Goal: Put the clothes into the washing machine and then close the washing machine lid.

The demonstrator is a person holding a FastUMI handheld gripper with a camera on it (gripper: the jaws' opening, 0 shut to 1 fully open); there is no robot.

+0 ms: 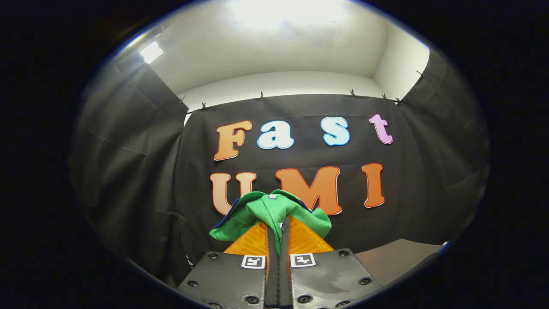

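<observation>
Between the tongs (278, 229) | green garment (270, 210) pinched | cloth wall (429, 193) beyond

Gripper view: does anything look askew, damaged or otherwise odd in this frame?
Nothing stands out. The gripper is shut on a green garment, which is pinched between the fingers and bunches up over their tips, lifted in front of the black cloth wall. No tear or spill is visible.

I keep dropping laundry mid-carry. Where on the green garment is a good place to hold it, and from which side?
Judging by this hold: a bunched fold. The gripper is shut on the green garment, a gathered ridge pinched between the fingers and loose cloth spilling over both sides. Coming straight onto such a ridge gives thick, doubled cloth.
</observation>
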